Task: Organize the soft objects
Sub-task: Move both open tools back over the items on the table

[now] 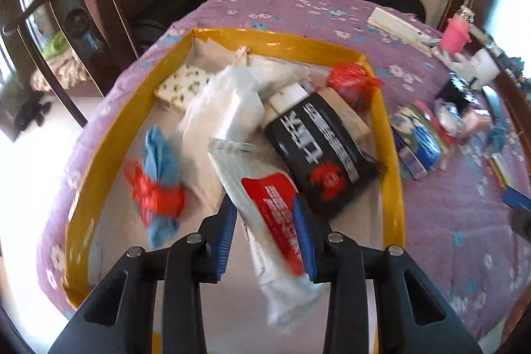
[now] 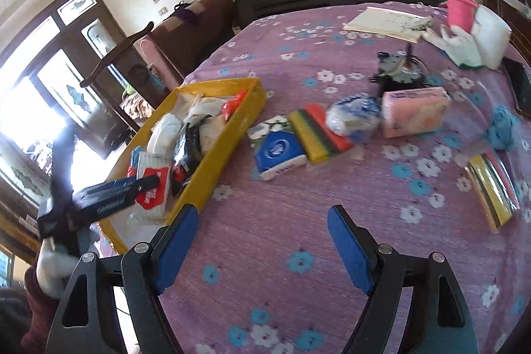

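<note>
A: How far along are we?

B: Past halfway, we judge. Our left gripper (image 1: 267, 231) is clamped on a white tissue pack with a red label (image 1: 265, 204) and holds it over the near end of the yellow tray (image 1: 391, 155), so that one is nearly in.

A: What do we count inside the tray?

B: A black packet (image 1: 323, 151) at the centre, a large white pack (image 1: 225, 108) at its 9 o'clock, a patterned pack (image 1: 181, 85) at 11 o'clock, a red bag (image 1: 351, 82) at 1 o'clock, and a blue-and-red bundle (image 1: 156, 178) at 8 o'clock. That makes five we can separate; the pale things under them blur together.

A: And outside?

B: On the purple cloth (image 2: 298, 221), at the tray's 3 o'clock, we see one blue tissue pack (image 2: 280, 155), one striped sponge stack (image 2: 317, 136), one blue-and-white bag (image 2: 353, 116), and one pink pack (image 2: 415, 111). A second striped stack (image 2: 493, 188) lies further right, with a blue bundle (image 2: 502, 126) behind it. Six remain.

A: Our right gripper (image 2: 262, 251)?

B: Spread wide, holding nothing, above bare cloth.
</note>
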The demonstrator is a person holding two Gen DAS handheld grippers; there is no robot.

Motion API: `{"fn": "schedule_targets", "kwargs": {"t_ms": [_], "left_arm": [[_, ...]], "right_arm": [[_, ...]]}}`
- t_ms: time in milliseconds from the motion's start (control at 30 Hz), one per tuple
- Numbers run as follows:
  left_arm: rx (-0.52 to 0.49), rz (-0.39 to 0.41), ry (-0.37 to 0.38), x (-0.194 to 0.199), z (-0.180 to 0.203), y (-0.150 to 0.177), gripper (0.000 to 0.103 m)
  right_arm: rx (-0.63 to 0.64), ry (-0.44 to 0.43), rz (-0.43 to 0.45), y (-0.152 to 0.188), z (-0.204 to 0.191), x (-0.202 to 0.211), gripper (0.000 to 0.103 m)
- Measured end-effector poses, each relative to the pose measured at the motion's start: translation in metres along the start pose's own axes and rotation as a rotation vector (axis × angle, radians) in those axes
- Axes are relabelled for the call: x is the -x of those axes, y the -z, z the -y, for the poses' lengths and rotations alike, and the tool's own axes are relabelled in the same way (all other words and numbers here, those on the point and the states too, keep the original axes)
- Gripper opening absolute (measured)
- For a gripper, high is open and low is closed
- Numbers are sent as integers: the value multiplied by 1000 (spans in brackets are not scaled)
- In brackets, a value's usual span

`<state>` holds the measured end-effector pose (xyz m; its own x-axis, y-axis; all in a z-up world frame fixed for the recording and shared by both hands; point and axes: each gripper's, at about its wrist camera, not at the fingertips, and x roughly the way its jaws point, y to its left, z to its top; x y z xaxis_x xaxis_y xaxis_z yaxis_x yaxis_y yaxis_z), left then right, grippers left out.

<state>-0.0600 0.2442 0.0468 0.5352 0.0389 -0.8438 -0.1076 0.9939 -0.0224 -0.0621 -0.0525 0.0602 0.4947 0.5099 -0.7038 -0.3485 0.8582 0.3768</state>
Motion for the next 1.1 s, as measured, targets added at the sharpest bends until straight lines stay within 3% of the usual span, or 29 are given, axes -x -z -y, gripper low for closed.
{"fn": "schedule_targets", "kwargs": {"t_ms": [67,133,267,400,633,800,933,1100], "left_arm": [[12,12,-12,-4,-2,-7,36],[39,32,28,2,-6,-6,37],[66,89,121,33,-4,7,69],[27,145,217,64,16,19,80],[-161,68,392,60,107,41,83],[-229,-22,456,32,162,58,83],[-233,-87,439,3,185,64,83],[-252,-43,439,3,189,69,99]], "right_arm": [[-3,4,10,1,6,6,84],[0,16,31,1,13,17,84],[-3,72,85,-1,31,33,85],[-86,148,124,2,75,46,86],[-289,252,173,23,167,80,86],[-370,308,194,27,210,98,86],[-401,284,172,27,224,93,86],[-370,259,123,10,222,62,86]]}}
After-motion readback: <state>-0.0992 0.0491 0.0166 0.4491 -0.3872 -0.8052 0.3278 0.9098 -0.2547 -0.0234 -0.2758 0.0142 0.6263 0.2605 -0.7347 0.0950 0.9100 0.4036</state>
